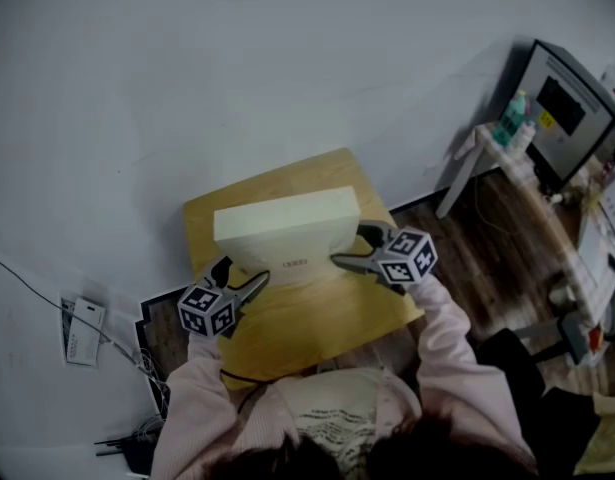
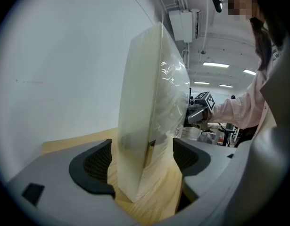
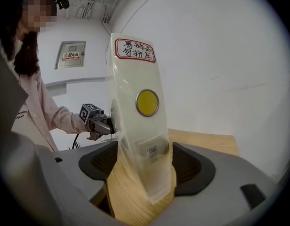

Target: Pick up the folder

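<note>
A pale translucent folder (image 1: 287, 230) stands upright on its lower edge on the small wooden table (image 1: 317, 313). My left gripper (image 1: 242, 274) is at the folder's left end and my right gripper (image 1: 359, 247) at its right end. In the left gripper view the folder (image 2: 152, 102) stands between the open jaws of the left gripper (image 2: 142, 161), with a gap to each pad. In the right gripper view the folder (image 3: 137, 121), with a yellow round sticker and a red-framed label, stands likewise between the open jaws of the right gripper (image 3: 142, 166), untouched.
The table stands against a white wall. To the right on the wood floor are a white shelf with bottles (image 1: 512, 118) and a dark machine (image 1: 567, 103). A small white box with cables (image 1: 84, 330) lies at the left.
</note>
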{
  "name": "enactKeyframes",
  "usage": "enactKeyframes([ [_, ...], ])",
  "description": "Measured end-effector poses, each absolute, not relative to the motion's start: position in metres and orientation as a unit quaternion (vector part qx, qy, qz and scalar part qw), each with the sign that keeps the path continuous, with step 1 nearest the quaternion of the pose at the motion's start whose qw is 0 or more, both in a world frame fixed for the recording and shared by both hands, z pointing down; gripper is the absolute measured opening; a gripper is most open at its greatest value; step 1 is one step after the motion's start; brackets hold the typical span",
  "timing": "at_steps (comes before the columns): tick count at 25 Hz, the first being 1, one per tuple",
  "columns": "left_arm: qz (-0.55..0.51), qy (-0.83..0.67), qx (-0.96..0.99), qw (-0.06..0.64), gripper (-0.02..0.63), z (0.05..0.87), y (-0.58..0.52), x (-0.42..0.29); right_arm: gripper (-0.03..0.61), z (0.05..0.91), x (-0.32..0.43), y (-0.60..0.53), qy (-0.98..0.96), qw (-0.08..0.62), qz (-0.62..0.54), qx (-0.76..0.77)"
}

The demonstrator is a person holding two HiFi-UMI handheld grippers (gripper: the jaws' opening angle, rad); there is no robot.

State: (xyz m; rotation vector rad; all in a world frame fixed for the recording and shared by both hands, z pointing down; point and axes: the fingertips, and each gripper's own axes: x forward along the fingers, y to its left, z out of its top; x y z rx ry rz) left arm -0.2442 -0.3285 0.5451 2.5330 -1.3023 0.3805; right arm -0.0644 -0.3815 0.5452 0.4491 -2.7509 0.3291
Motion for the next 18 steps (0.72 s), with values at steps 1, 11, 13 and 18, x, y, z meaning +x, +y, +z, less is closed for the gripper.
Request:
enactKeyframes([
  [1,0.131,-0.447,0.875,0.135,0.411,0.546,-0.329,-0.244,0.379,0.547,-0.066,-0.382,-0.966,0.168,0.116,0.155],
  [11,0.133,-0.425,0.886,0.128,0.413,0.553,-0.335,-0.233,0.366,0.552,-0.072,-0.381,-0.966,0.176,0.120,0.149],
  [13,0.129,-0.429,0.885,0.128,0.413,0.552,-0.336,-0.233,0.351,0.552,-0.072,-0.381,-0.965,0.180,0.113,0.151],
  [18,0.124,-0.432,0.884,0.126,0.391,0.552,-0.337,-0.235,0.337,0.554,-0.072,-0.381,-0.967,0.181,0.099,0.150],
])
